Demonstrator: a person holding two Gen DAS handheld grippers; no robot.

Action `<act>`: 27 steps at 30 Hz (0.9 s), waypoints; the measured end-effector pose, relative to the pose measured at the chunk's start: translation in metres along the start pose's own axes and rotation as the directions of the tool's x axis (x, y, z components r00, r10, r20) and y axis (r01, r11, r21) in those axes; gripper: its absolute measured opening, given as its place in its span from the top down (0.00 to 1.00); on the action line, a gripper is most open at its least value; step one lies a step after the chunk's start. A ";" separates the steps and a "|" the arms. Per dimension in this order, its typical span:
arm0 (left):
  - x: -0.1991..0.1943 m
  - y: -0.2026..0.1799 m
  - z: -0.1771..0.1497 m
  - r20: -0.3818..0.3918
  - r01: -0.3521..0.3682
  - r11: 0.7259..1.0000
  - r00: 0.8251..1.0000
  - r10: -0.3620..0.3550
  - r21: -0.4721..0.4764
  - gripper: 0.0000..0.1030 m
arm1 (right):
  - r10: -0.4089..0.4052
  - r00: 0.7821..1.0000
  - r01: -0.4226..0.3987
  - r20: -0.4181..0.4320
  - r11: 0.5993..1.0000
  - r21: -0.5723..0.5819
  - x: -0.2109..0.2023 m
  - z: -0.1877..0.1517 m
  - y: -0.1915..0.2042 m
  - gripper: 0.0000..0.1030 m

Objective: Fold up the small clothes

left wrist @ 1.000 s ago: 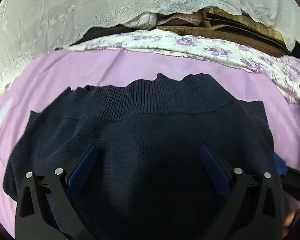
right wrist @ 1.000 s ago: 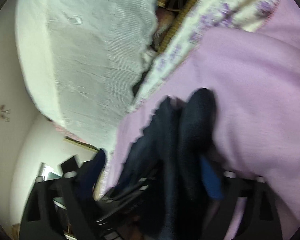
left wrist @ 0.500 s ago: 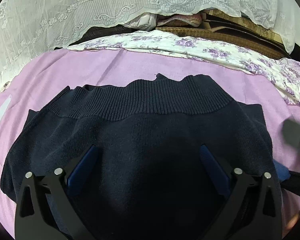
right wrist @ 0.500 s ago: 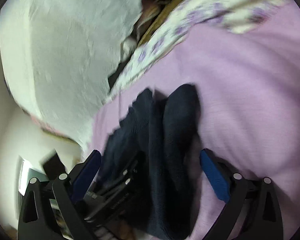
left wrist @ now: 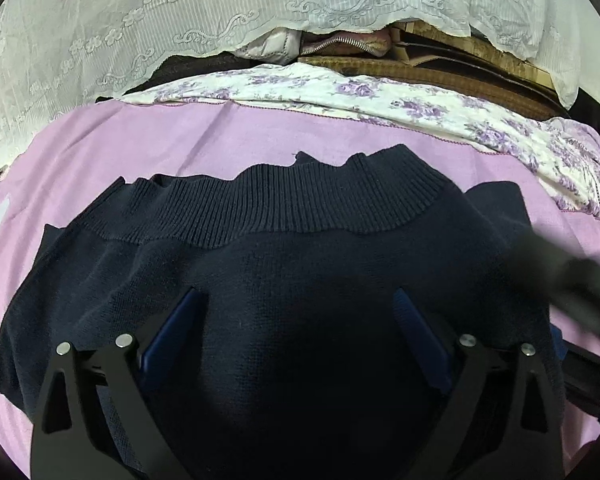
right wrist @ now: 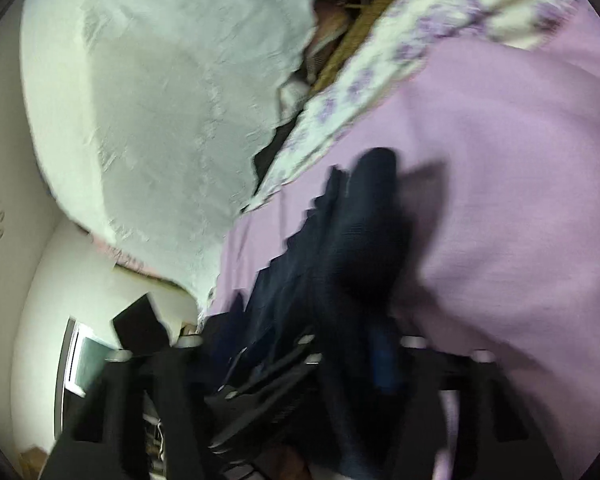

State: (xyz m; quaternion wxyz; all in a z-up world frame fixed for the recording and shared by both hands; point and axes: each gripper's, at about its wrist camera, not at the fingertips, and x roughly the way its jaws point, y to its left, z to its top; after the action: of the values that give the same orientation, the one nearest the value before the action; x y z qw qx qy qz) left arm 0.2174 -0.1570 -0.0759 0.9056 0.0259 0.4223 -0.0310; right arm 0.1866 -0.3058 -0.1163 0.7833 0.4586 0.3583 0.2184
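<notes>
A navy knit sweater lies folded on the lilac bedsheet, its ribbed hem toward the far side. My left gripper is open, both blue pads resting on top of the sweater near its near edge. The right wrist view is blurred: the sweater's right edge is seen side-on. My right gripper sits at that edge with fabric between its fingers; its blue right pad shows, and I cannot tell whether the jaws have closed on the fabric. The right gripper also shows as a dark blur in the left wrist view.
A floral sheet border runs along the far side of the bed. A white lace cloth hangs behind it over stacked bags and brown boards. A wall and window show at the left of the right wrist view.
The left gripper has stayed open on the sweater. The right gripper has swung about at the sweater's right edge, and its jaws look narrower than half a second ago.
</notes>
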 end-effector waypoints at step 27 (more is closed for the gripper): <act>-0.050 0.035 0.015 0.057 0.126 0.992 0.990 -0.125 -0.002 0.32 | 0.015 1.000 -0.015 -0.010 0.999 -0.052 0.006 -0.017 0.062 0.59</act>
State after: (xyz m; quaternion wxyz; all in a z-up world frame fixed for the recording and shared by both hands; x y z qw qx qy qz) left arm 0.1996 -0.1218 -0.0268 0.9135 -0.0042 0.3972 -0.0875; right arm 0.1768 -0.2628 -0.0695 0.7915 0.4399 0.3527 0.2356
